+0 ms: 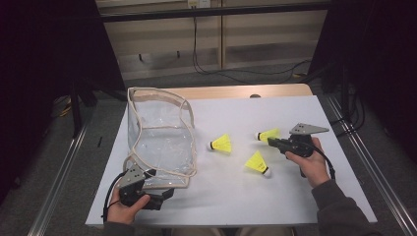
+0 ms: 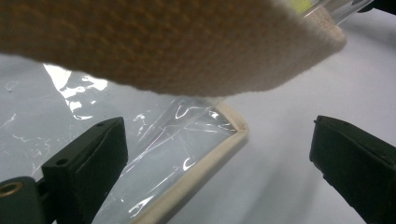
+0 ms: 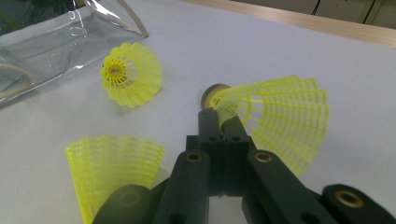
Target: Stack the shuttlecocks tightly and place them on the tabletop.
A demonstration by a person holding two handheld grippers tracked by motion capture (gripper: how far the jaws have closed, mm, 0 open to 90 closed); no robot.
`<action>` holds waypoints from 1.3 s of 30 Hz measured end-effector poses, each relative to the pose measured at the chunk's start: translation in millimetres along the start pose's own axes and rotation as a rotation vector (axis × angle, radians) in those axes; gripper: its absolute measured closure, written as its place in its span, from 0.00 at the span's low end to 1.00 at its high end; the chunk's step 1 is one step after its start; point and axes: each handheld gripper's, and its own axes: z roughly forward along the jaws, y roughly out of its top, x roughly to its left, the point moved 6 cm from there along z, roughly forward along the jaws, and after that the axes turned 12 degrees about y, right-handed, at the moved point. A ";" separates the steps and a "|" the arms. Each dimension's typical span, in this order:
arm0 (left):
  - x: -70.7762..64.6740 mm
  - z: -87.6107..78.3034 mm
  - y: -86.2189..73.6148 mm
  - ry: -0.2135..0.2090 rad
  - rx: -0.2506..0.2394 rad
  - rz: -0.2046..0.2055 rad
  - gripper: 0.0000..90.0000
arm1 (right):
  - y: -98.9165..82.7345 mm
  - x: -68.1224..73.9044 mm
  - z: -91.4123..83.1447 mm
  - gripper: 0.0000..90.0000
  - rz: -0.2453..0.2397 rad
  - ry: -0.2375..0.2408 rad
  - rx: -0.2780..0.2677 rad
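White sheet covers the desk (image 1: 295, 196), wooden strip showing along its far edge.

Near left corner: left hand-held gripper (image 1: 164, 194) in the person's left hand (image 1: 125, 209), jaws standing wide apart and gripping nothing. In the left gripper view the bag's bottom corner lies between the jaws without touching them, and a woven beige strap (image 2: 177, 46) hangs close above.

Left half, from near edge toward far edge: clear plastic bag (image 1: 160, 140) with beige trim, standing open, mouth up.

Right of centre, nearest: yellow shuttlecock (image 1: 257, 162), lying on its side, cork toward the near right.

Centre, just beside the bag: second yellow shuttlecock (image 1: 222, 144), on its side, cork toward the bag.

Right side, farther back: right hand-held gripper (image 1: 271, 141) in the person's right hand (image 1: 311, 164), jaws pinched narrow on the skirt edge of a third yellow shuttlecock (image 1: 268, 134), beside its cork; the right gripper view shows the pinch.
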 end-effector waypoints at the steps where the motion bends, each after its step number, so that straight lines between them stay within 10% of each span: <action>1: 0.1 0.0 0.0 0.000 0.000 0.001 0.05 | 0.4 0.2 0.1 1.00 0.000 0.002 -0.001; 39: 0.2 -0.1 0.0 0.004 0.007 0.003 0.05 | 16.6 6.4 6.5 1.00 -0.017 0.016 0.000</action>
